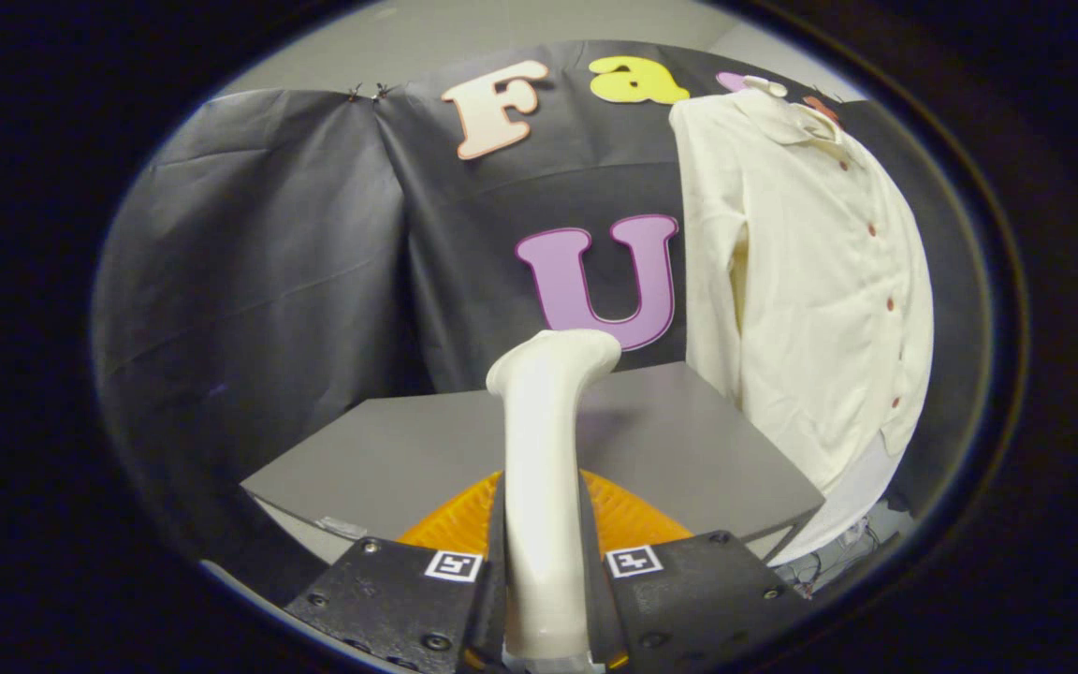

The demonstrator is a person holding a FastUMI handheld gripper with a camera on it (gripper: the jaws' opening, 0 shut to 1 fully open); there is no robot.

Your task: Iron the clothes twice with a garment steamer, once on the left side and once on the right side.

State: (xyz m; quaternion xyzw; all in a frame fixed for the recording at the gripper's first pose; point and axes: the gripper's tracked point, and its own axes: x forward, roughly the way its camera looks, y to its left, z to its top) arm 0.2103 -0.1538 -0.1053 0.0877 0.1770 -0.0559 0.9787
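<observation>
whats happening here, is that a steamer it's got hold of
Yes. The gripper is shut on the white steamer, whose handle stands up between its fingers, its head bent toward the booth wall. It is held over a grey table. A cream shirt with red buttons hangs beyond the fingers, off to one side. The steamer head is apart from the shirt, so no pass is under way.
</observation>
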